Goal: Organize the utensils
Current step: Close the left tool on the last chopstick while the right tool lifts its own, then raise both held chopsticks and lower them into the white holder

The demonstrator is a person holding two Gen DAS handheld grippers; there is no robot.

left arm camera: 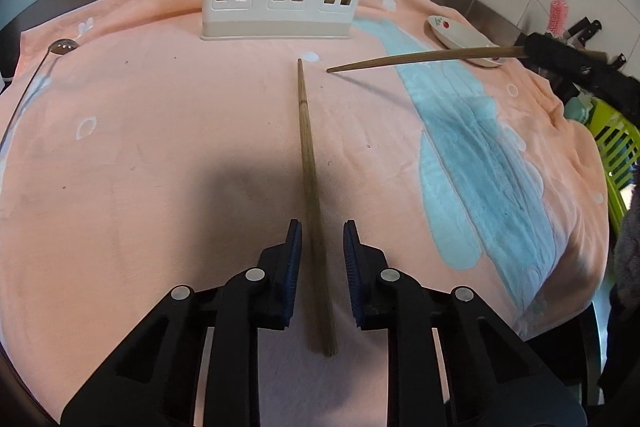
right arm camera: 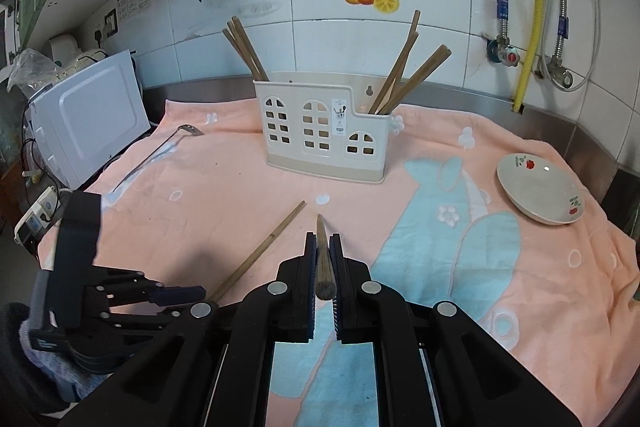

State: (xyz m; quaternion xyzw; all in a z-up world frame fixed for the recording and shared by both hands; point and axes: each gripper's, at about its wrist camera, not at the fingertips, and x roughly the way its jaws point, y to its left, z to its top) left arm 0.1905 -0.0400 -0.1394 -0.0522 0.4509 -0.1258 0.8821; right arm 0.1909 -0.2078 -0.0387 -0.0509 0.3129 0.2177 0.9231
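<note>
The cream utensil holder (right arm camera: 324, 131) stands at the back of the peach towel (right arm camera: 224, 195) on the worktop, with chopsticks leaning out of its two end compartments. In front of the holder one loose chopstick (left arm camera: 310, 187) lies flat on the towel — the left hand-held gripper (left arm camera: 322, 239) straddles its thick end, jaws spread a little, pads not pressing it. The right hand-held gripper (right arm camera: 323, 247) is pinched tight on a second chopstick (right arm camera: 323, 263), held above the towel, tip toward the holder. A flowered dish (right arm camera: 540, 187) sits right of the holder — a slotted ladle (right arm camera: 160, 151) lies to its left.
</note>
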